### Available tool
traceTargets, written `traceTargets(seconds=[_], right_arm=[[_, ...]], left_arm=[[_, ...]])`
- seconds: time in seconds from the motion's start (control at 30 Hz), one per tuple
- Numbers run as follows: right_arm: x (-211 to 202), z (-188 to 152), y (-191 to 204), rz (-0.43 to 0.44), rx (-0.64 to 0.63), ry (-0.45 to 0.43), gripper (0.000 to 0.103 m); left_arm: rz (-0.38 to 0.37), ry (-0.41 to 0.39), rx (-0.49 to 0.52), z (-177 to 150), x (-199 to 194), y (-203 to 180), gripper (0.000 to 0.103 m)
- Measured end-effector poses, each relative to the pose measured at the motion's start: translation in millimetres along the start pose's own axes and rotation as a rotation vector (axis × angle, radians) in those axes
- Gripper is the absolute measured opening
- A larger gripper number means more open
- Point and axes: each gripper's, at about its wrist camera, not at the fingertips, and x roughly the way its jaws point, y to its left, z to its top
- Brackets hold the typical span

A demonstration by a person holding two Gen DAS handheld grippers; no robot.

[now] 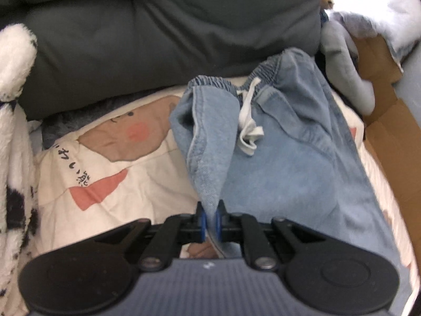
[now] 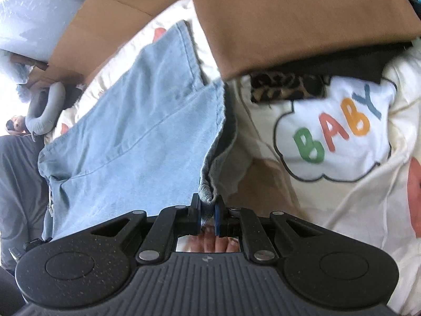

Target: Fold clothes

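On quilt (image 1: pixel 105 163); shorts (image 1: pixel 284 158) lengthwise, waistband away

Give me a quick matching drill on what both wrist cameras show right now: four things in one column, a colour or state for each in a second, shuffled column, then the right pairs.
Things:
1. left gripper
2. drawstring
3. cardboard box
4. BABY cloud print

Colour or state:
A. brown, at the bed's right edge
B. white, knotted, hanging from the elastic waistband
C. white with coloured letters, on the cream bedsheet
D. shut on a fold of the light blue denim trousers

Pairs: 1-D, 2-B, 3-A, 4-C
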Motion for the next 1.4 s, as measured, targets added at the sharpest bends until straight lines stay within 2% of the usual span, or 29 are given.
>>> traceTargets(seconds=[0.2, 0.3, 0.43, 0.67, 0.8, 1.0, 1.23, 1.4], right_arm=[[16.6, -3.9, -7.7, -0.043, -0.001, 0.036, 0.008], [23.6, -3.6, -9.7, -0.060, -0.002, 0.053, 0.008], [33.7, -3.1, -11.5, -0.084, -0.006, 0.073, 0.008], [44.8, -1.5, -15.4, -0.109, -0.008, 0.089, 0.009], [49.0, -1.9, -16.2, -0.116, -0.015, 0.092, 0.009], [49.6, -2.9, -18.8, -0.118, -0.008, 0.104, 0.009], [45.7, -0.3, -8.4, -0.142, -0.040, 0.113, 0.009], [44.2, 0.3, -2.9, -0.183, -0.060, 0.118, 0.009]], left_arm=[[0.009, 0.044, -0.014, -8.3, 28.6, 2.0, 0.010], [0.032, 0.089, 0.000, -12.4, 41.2, 1.3, 0.018], [0.029, 0.089, 0.009, -15.4, 46.0, 7.1, 0.026], [-0.011, 0.089, -0.001, -12.1, 46.8, 21.3, 0.031], [-0.035, 0.047, 0.001, -2.8, 35.5, 26.8, 0.031], [0.001, -0.016, -0.059, 12.7, 32.7, 44.3, 0.028], [-0.051, -0.065, -0.144, 18.4, 47.1, 54.8, 0.028], [-0.034, -0.081, -0.145, 33.9, 62.8, 52.7, 0.028]])
